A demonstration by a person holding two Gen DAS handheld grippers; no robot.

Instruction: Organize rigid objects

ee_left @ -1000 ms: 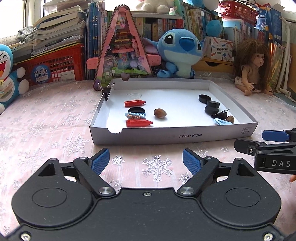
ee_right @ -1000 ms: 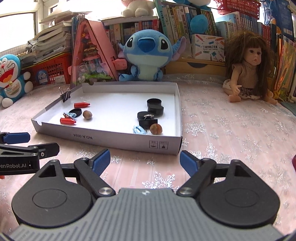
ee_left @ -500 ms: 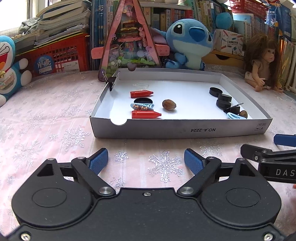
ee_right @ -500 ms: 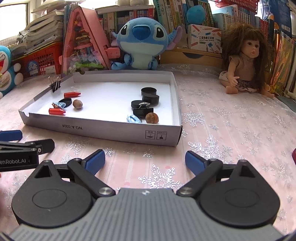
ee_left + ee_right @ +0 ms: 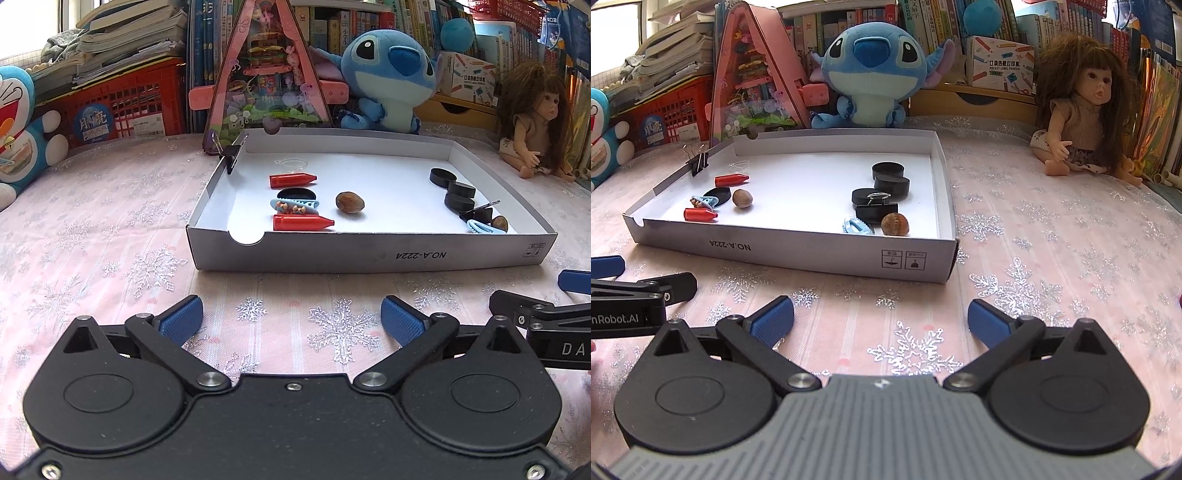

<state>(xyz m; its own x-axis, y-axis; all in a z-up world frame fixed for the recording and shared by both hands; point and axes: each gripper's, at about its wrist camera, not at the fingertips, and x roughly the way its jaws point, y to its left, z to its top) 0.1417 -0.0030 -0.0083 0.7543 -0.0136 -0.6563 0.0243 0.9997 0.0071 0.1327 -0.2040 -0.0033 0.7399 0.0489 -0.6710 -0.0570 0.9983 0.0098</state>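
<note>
Covering the table, a snowflake cloth [image 5: 110, 221] lies under both grippers' opening, empty fingers [image 5: 181, 319]

Both cams sit low over the tabletop [image 5: 92, 229], tilted down, looking fwd along their own fingers toward the bookshelf. Left cam faces the white tray [image 5: 369, 254] front-on from near; right cam sees it from the right. Both share tray, blue plush [image 5: 875, 66], doll [image 5: 1078, 107].
</note>
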